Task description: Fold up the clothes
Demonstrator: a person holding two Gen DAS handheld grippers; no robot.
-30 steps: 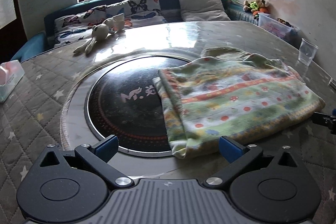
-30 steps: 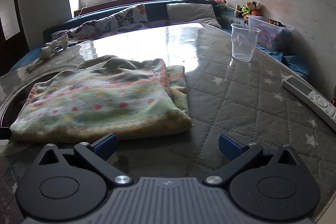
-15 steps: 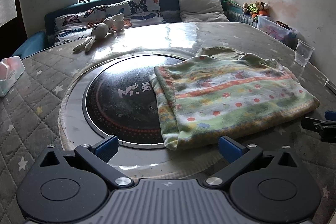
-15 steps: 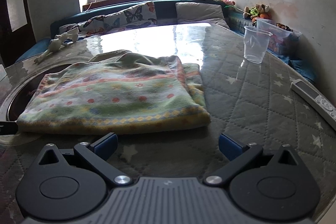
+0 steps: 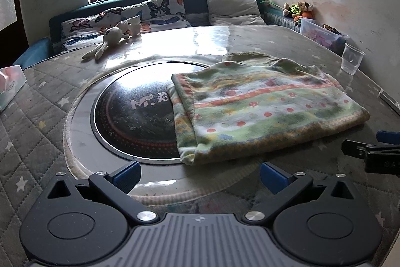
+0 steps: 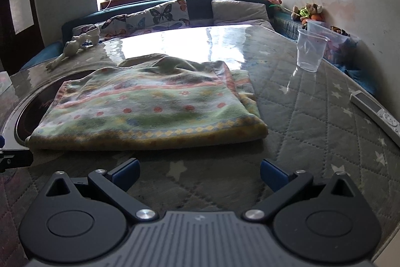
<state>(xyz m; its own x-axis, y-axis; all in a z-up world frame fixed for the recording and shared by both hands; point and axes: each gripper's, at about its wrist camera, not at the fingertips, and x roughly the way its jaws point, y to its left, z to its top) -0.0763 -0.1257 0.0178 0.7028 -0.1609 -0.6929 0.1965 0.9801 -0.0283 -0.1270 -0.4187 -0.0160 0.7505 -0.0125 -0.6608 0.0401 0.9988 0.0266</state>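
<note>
A folded fleece garment [image 5: 262, 109] with green, white and orange patterned stripes lies flat on the table, partly over the dark round inset [image 5: 132, 116]. My left gripper [image 5: 200, 175] is open, just short of the garment's near left corner, with nothing between its fingers. In the right wrist view the same garment [image 6: 150, 109] lies ahead, and my right gripper [image 6: 200, 173] stands open a short way back from its near edge, holding nothing. The right gripper's tip shows at the right edge of the left wrist view.
A clear plastic cup [image 6: 310, 51] stands at the right of the quilted table [image 6: 312, 131]. A remote control [image 6: 375, 114] lies near the right edge. A plush rabbit [image 5: 112, 39] lies at the far left, a tissue box [image 5: 10, 84] at the left edge. A cushioned bench runs behind.
Both grippers have drawn back from the garment toward the near table edge, staying open. The garment lies still in the same folded shape.
</note>
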